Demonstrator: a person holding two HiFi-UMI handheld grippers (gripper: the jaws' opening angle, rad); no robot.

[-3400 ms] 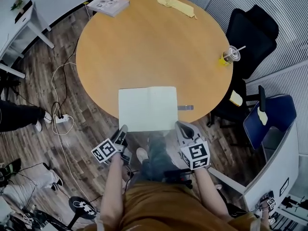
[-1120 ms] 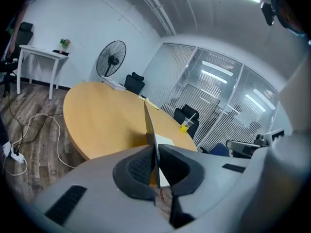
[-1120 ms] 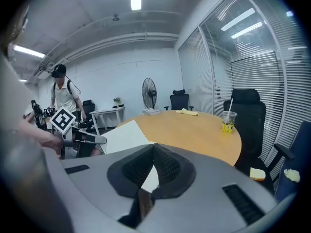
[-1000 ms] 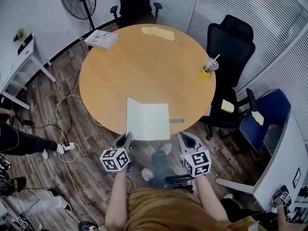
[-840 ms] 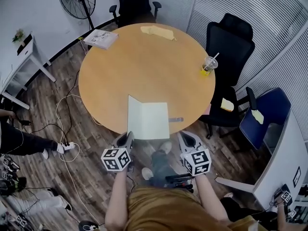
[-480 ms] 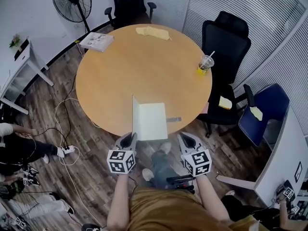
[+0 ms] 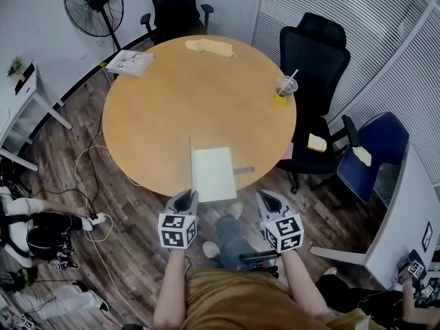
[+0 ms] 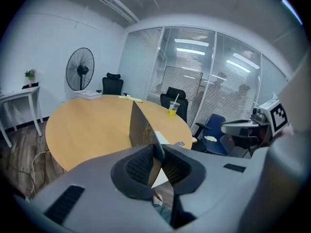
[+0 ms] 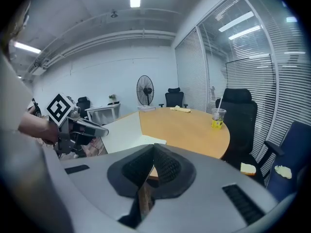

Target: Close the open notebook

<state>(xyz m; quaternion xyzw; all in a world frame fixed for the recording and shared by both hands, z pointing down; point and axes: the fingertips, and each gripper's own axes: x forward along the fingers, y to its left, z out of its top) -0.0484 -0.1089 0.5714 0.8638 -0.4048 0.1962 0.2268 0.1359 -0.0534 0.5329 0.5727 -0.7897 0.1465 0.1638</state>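
Note:
The notebook (image 7: 214, 174) lies at the near edge of the round wooden table (image 7: 172, 108). Its right half is flat with a white page up, and its left cover (image 7: 190, 162) stands upright. In the left gripper view the cover (image 8: 140, 126) rises straight ahead, its near corner between the pads of my left gripper (image 8: 156, 153). Those jaws have just been opening slightly, with the cover still pinched at their tips. My left gripper (image 7: 184, 202) sits at the notebook's near left corner. My right gripper (image 7: 268, 201) hangs off the table edge to the right, shut and holding nothing (image 9: 153, 153).
A plastic cup with a straw (image 7: 283, 88) stands at the table's right side. Printed papers (image 7: 130, 62) and a yellow cloth (image 7: 206, 45) lie at the far side. A small grey object (image 7: 242, 170) lies right of the notebook. Black chairs (image 7: 313, 47), a blue chair (image 7: 371, 157) and a fan (image 7: 93, 2) surround the table.
The notebook lay fully open; its left cover has been lifted and swung upright toward the right half. My left gripper has moved right with it and rolled.

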